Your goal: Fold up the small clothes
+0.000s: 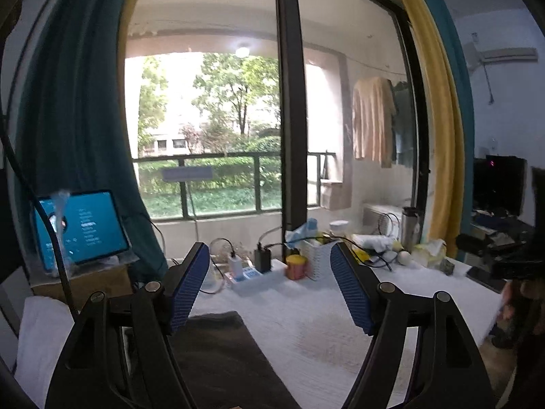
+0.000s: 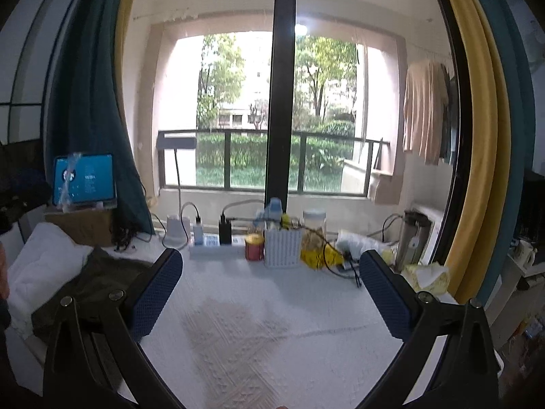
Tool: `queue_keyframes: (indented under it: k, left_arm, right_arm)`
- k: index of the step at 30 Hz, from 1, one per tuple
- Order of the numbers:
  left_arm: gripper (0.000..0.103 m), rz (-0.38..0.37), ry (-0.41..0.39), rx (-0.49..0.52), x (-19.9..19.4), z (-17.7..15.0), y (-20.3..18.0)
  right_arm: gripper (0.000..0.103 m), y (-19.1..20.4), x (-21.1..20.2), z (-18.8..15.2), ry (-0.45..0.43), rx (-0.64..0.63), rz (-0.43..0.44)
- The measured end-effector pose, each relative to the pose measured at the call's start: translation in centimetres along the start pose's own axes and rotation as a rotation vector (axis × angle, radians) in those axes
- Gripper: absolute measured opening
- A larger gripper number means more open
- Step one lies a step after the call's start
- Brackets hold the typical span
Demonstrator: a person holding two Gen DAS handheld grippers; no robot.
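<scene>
A dark garment (image 1: 221,351) lies on the white textured table cloth (image 1: 306,323), below and between my left gripper's fingers. My left gripper (image 1: 269,255) is open and empty, held above the table. In the right wrist view the dark olive garment (image 2: 92,286) lies crumpled at the left of the table, beside a white folded cloth (image 2: 41,266). My right gripper (image 2: 270,266) is open and empty above the white cloth (image 2: 259,334), to the right of the garment.
Along the table's back edge stand a power strip with chargers (image 2: 211,238), a red-yellow tin (image 2: 254,247), a white basket (image 2: 282,247), a yellow bag (image 2: 316,252), a steel flask (image 2: 414,235) and tissues (image 2: 431,276). A tablet (image 2: 85,179) on a cardboard box stands left.
</scene>
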State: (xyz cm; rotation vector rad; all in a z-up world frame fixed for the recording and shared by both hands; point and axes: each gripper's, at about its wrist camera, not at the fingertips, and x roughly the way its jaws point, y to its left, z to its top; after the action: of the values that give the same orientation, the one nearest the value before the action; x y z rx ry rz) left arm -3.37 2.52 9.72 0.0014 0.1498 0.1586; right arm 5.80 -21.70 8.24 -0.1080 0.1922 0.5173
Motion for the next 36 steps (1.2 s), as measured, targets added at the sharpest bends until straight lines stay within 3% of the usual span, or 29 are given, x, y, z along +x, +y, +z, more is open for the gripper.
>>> queue_keyframes:
  k: [5,12,26,36]
  left_arm:
    - [0.076,0.012,-0.041,-0.007,-1.3,0.2,0.8]
    - [0.076,0.012,-0.023,-0.059,-1.9,-0.3,2.6]
    - [0.076,0.07,0.01,-0.102,-1.7,-1.9,5.5]
    - [0.076,0.037,0.027,-0.1,-1.4,-2.0,5.5]
  right_arm:
    - [0.103,1.0,-2.0,1.1,-0.067,0.007,-0.007]
    - [0.103,2.0,-2.9,1.7,-0.099,0.01,-0.015]
    - [0.103,4.1,-0.3,0.9,-0.041,-0.038,0.022]
    - [0.103,4.1,0.2,0.9,-0.027,-0.047,0.031]
